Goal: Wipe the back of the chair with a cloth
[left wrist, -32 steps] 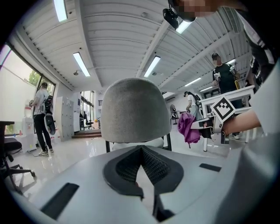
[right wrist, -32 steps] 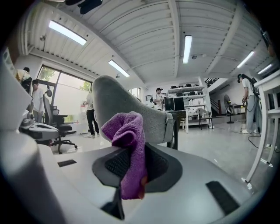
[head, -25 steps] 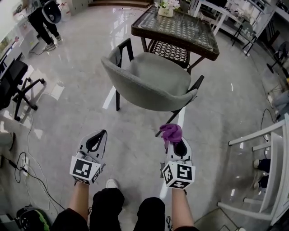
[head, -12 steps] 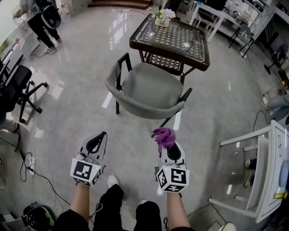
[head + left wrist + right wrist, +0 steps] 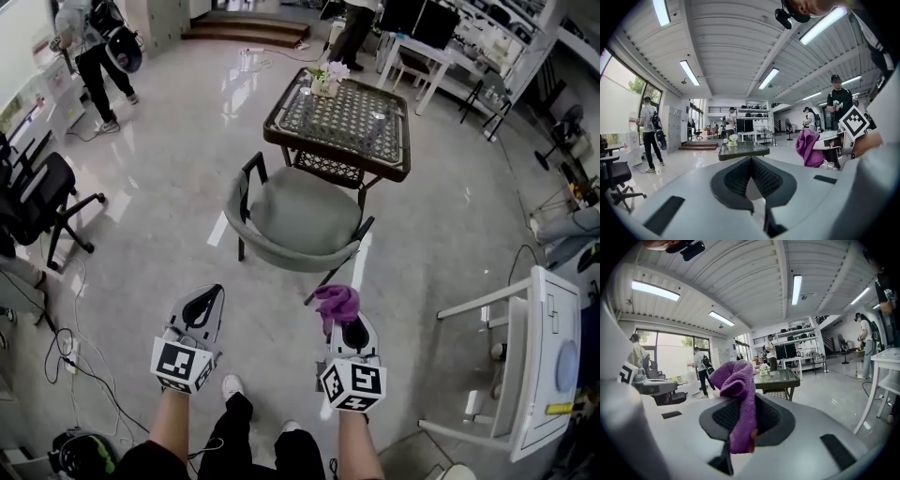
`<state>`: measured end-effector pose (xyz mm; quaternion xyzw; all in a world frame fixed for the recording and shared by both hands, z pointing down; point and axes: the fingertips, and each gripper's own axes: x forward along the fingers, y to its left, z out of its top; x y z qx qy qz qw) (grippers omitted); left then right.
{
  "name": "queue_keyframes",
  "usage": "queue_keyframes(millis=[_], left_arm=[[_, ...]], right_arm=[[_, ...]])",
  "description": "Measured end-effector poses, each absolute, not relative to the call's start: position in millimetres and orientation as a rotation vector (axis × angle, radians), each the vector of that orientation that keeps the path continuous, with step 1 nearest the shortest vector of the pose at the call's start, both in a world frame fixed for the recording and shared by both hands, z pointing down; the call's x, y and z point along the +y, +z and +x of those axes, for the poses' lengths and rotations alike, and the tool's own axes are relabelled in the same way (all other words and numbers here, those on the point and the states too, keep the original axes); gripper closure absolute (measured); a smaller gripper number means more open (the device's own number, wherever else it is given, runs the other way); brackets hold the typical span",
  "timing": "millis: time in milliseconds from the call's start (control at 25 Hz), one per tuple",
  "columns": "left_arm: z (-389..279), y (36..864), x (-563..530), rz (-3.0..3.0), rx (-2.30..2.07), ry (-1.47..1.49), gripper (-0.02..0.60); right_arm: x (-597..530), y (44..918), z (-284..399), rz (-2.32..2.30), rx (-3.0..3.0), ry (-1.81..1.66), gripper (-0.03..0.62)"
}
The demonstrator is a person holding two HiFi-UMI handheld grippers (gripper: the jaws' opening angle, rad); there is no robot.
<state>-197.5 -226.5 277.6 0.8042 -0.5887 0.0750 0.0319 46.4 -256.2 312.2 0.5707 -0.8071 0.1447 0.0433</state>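
Note:
A grey chair (image 5: 305,211) with black legs stands on the shiny floor ahead of me, its curved back (image 5: 279,255) turned toward me. In the head view my right gripper (image 5: 342,319) is shut on a bunched purple cloth (image 5: 337,301), a short way in front of the chair back and not touching it. The cloth (image 5: 738,394) hangs out between the pads in the right gripper view. My left gripper (image 5: 202,302) is held beside it at the left, shut with nothing in it, its pads (image 5: 761,176) meeting. From the left gripper view the cloth (image 5: 808,147) shows at the right.
A wicker table with a glass top (image 5: 342,117) and a flower pot (image 5: 324,80) stands right behind the chair. A black office chair (image 5: 37,202) is at the left, white frames (image 5: 530,361) at the right, cables (image 5: 56,347) on the floor near my feet. People stand far off.
The chair and table now look smaller and farther from me than a second ago. Both grippers keep their pose, and the cloth stays in the right one.

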Motion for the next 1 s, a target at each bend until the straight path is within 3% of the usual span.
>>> queue_keyframes(millis=[1000], left_arm=[[-223, 107, -164, 2.402, -1.942, 0.163, 0.572]], right_arm=[[-206, 146, 66, 1.75, -2.479, 0.402, 0.507]])
